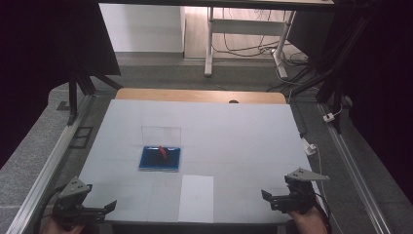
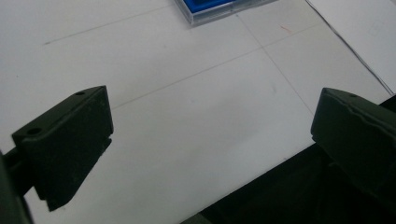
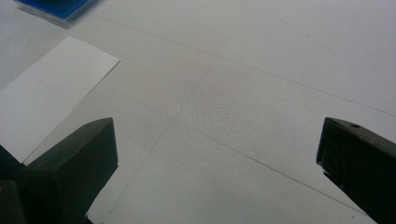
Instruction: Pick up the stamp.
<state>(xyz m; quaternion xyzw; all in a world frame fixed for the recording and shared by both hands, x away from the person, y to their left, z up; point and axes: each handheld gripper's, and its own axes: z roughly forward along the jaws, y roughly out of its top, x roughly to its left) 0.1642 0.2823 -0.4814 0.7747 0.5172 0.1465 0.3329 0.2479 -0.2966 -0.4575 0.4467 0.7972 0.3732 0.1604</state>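
Left claw (image 1: 108, 206): wide open, empty, over desk (image 1: 243, 131).
Right claw (image 1: 268, 197): wide open, empty.
Blue case (image 1: 160, 159): mid-desk, lid up.

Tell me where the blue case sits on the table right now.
In the high view the blue case lies open left of the table's centre, a small red thing inside it, with the white paper sheet nearer the person to its right.

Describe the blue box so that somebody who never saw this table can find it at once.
On the white table, look a little left of the middle, beyond the white sheet that lies at the near edge. The blue box sits there, shallow, with its clear lid standing open behind it. It is the one blue thing, and a small red piece lies in it.
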